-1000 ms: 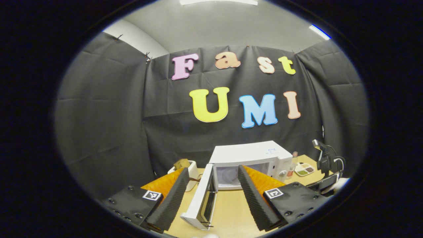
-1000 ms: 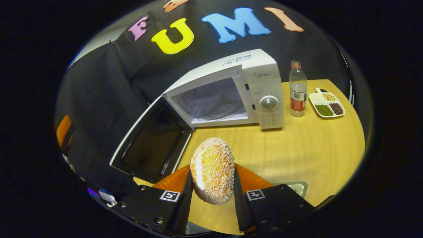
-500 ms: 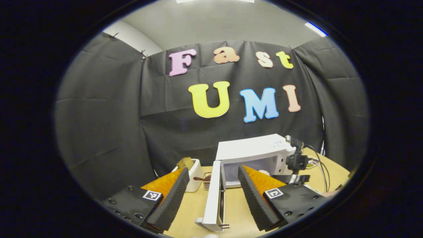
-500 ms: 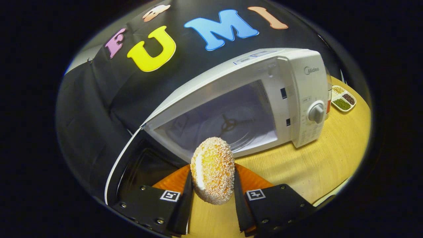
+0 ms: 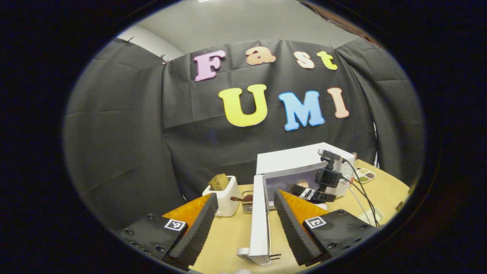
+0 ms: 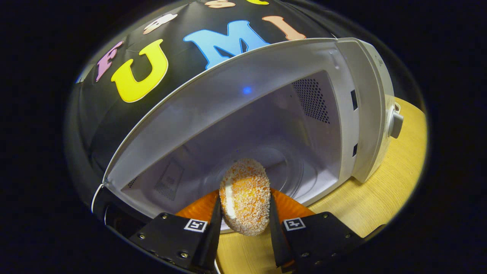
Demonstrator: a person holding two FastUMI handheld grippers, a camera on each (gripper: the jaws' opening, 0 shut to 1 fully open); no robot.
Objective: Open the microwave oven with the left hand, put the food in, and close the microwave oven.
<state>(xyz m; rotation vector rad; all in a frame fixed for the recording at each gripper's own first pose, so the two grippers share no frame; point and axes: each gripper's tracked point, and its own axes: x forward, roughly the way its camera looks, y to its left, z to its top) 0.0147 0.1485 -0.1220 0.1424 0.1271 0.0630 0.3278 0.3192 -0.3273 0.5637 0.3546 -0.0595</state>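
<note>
Microwave oven [image 5: 300, 161] on a wooden table [image 5: 228, 239], seen in the left gripper view with its door [image 5: 260, 217] swung fully outward, edge-on between the fingers of the left gripper [image 5: 243, 228]. That gripper stands wide apart and holds nothing, back from the oven. Farther off, the right gripper [image 5: 304, 190] reaches into the oven mouth, cables trailing from it. A white toaster [image 5: 224, 198] with a slice of bread sits left of the door; a small divided dish [image 5: 365, 176] lies right of the oven.

Right gripper view: the right gripper [image 6: 243, 224] clamps a crumb-coated bun [image 6: 244, 196] on edge, both fingers pressing its sides. The bun is at the threshold of the open cavity [image 6: 266, 152], above the front lip, with the glass turntable [image 6: 281, 171] just beyond it. The control knob [image 6: 395, 123] projects at the oven's right edge.
</note>
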